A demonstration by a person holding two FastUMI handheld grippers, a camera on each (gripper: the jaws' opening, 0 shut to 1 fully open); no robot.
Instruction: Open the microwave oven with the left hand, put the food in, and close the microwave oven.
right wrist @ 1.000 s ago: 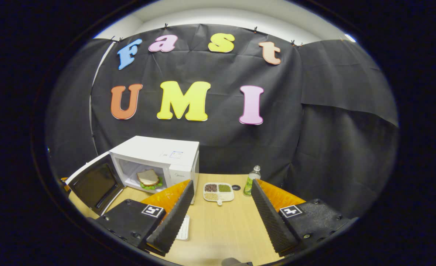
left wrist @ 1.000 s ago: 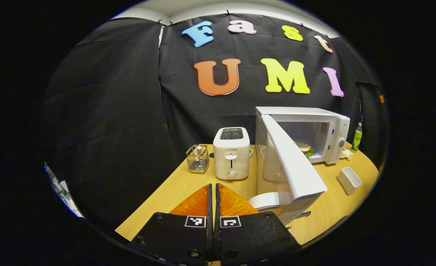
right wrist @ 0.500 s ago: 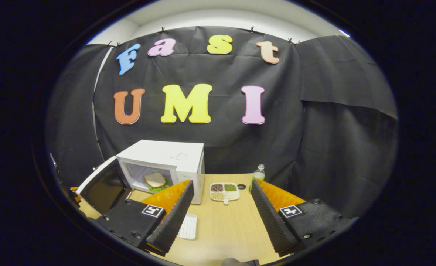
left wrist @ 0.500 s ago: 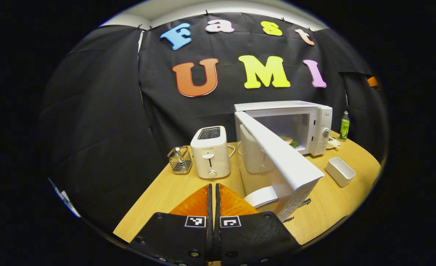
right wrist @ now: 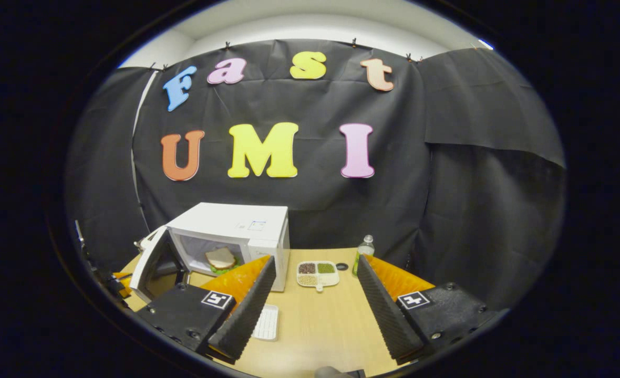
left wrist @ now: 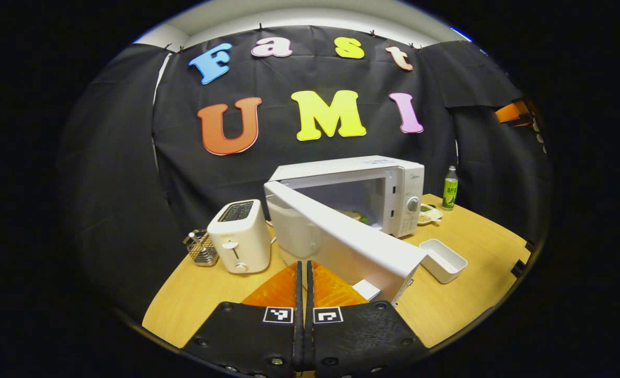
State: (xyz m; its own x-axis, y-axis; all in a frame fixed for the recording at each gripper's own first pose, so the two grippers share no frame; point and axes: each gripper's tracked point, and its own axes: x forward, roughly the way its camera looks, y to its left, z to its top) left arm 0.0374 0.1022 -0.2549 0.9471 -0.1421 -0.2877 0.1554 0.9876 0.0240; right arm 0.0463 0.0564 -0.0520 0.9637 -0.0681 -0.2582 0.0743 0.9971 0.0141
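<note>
left gripper view, left to right: wire basket (left wrist: 200, 248) at table's (left wrist: 194, 294) left edge, toaster (left wrist: 238, 237) just beside it, then microwave (left wrist: 389, 181) with door (left wrist: 341, 239) partly swung open toward the camera. left gripper (left wrist: 303, 278) sat low in front of the door's outer face, fingers pressed together, nothing between them; contact with the door couldn't be told. white tray (left wrist: 442, 260) lay right of the door, green bottle (left wrist: 450, 188) at the far right.

right gripper view: sandwich (right wrist: 220, 259) sat inside the microwave cavity. right gripper (right wrist: 312, 294) fingers were spread wide over bare table, nothing held. divided dish (right wrist: 318, 273) lay beyond.
</note>
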